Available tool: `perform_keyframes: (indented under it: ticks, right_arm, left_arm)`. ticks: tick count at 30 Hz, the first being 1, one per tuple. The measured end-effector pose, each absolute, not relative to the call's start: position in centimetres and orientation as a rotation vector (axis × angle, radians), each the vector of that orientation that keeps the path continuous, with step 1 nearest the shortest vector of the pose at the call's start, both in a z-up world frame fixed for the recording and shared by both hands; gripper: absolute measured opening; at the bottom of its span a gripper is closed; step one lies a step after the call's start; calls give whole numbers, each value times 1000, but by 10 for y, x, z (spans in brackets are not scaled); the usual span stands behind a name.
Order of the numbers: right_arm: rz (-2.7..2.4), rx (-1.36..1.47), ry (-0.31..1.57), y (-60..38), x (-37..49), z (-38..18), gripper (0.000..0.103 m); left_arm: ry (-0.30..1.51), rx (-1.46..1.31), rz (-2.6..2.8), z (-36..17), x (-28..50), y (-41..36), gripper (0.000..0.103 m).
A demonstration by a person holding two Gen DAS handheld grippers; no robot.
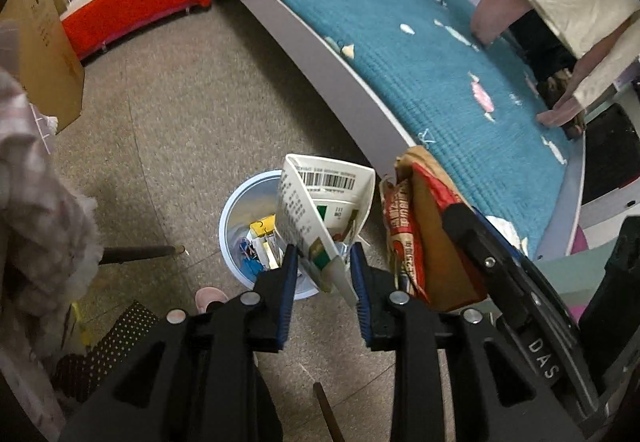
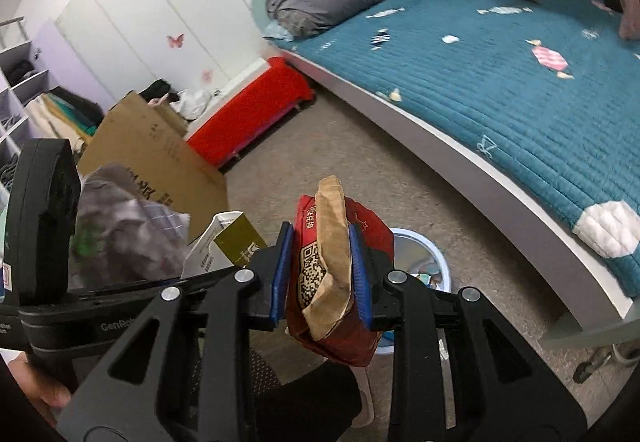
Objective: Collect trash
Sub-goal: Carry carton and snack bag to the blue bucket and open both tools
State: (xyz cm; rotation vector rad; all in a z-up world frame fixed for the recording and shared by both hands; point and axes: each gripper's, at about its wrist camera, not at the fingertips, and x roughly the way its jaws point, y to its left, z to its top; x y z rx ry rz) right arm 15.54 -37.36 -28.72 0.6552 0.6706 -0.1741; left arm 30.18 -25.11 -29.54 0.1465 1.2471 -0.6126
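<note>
My left gripper is shut on a flattened white carton with a barcode and holds it above a light blue trash bin on the floor; the bin holds several bits of trash. My right gripper is shut on a red and brown paper snack bag. That bag also shows in the left wrist view, right of the carton. The bin sits just behind and right of the right gripper. The carton shows at its left.
A bed with a teal quilt and white frame runs along the right. A crumpled white tissue lies on the quilt's near corner. A red bench, a cardboard sheet and clothes stand at the left.
</note>
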Motion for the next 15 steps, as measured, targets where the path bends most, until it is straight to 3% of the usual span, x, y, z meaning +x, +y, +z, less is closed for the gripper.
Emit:
perform_keyframes:
  ticks: [1, 2, 3, 4, 15]
  right_arm:
    - [-181, 659, 673, -374, 157, -290, 28]
    - [-190, 665, 674, -377, 157, -294, 28]
    - [-200, 671, 675, -379, 157, -298, 28]
    - [-205, 674, 682, -380, 158, -302, 28]
    - [-191, 709, 713, -377, 164, -319, 28]
  left_arm:
    - [1256, 148, -621, -299, 302, -253, 31]
    - [1263, 162, -615, -304, 307, -258, 43]
    - [1259, 185, -588, -307, 310, -260, 62]
    - [1250, 193, -575, -305, 310, -259, 68]
    - [1241, 199, -463, -315, 318, -243, 71]
